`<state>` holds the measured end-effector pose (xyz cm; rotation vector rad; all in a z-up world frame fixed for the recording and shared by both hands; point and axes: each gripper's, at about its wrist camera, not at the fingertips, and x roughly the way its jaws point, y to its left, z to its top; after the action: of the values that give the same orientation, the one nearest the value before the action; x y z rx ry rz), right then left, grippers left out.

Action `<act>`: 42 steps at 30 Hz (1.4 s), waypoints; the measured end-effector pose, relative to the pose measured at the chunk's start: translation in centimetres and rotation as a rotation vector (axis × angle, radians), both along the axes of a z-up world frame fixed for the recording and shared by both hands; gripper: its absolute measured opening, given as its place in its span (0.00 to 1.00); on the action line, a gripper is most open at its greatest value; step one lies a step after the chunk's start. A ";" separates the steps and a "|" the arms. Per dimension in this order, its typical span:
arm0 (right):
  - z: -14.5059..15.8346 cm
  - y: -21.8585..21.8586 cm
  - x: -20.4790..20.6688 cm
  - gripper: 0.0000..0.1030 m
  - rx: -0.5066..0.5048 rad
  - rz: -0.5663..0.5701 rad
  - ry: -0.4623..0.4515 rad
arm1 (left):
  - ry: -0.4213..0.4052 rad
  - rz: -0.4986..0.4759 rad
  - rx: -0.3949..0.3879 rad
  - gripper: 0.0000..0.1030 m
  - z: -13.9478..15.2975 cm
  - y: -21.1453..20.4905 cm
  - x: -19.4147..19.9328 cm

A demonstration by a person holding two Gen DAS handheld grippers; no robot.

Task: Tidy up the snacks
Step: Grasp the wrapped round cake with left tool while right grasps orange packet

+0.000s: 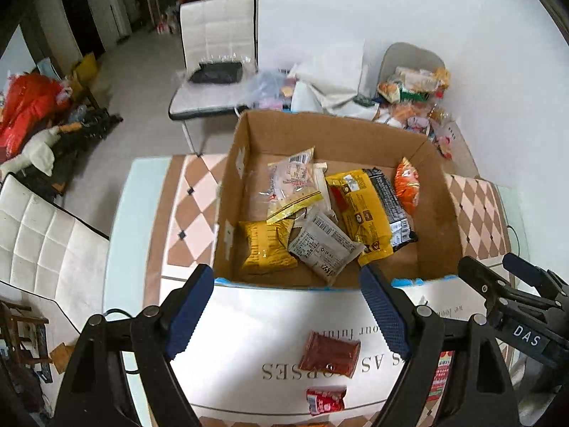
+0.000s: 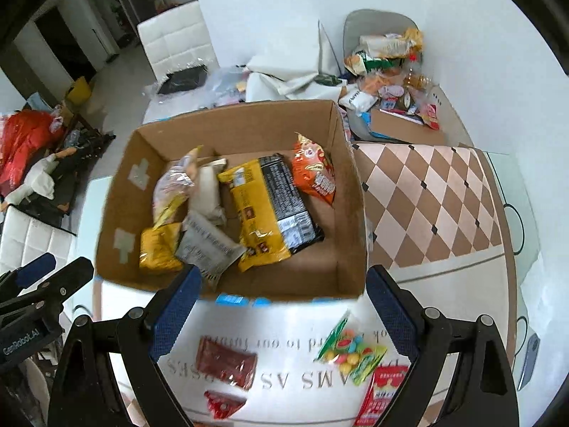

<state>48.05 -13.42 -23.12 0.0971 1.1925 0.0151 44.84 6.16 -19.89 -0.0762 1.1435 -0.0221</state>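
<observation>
1. A cardboard box (image 1: 330, 131) stands open on the table, holding a loose heap of snack packets.
2. Inside it, a long yellow packet (image 1: 359, 210) lies beside a black packet (image 1: 391, 206), with an orange chip bag (image 1: 408, 186) leaning against the right wall.
3. A small yellow bag (image 1: 265, 247) and a grey packet (image 1: 325, 245) lie toward the near wall; a clear zip bag (image 1: 291, 185) rests behind them.
4. In front of the box, a white sheet with printed letters (image 1: 256, 323) carries a brown-red packet (image 1: 330, 354) and a small red packet (image 1: 325, 399).
5. The right wrist view also shows a candy bag (image 2: 350, 350) and a red-and-white packet (image 2: 382, 395) on that sheet.
6. The left gripper (image 1: 288, 311) hangs over the sheet with fingers spread wide, holding nothing.
7. The right gripper (image 2: 282, 315) is likewise spread apart and empty, just short of the box's near wall.
8. A checkered tablecloth (image 2: 434, 206) covers the table right of the box.
9. More snacks are piled on a grey chair (image 2: 377, 23) beyond; a white chair (image 1: 217, 25) stands further left.
</observation>
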 end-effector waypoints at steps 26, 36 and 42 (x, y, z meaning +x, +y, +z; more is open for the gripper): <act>-2.0 4.8 -17.9 0.93 0.170 0.072 0.216 | 0.200 0.058 0.018 0.82 -4.0 4.0 -14.8; -18.1 10.2 -24.0 0.93 0.155 0.129 0.557 | 0.480 0.155 0.060 0.82 -15.7 7.9 -20.6; -21.8 12.6 -24.8 0.87 0.088 0.128 0.591 | 0.530 0.168 0.033 0.82 -18.0 8.6 -21.8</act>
<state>23.21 -0.77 -44.90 0.1061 1.7879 0.1605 23.06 14.79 -37.87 -0.1544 1.6626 0.1758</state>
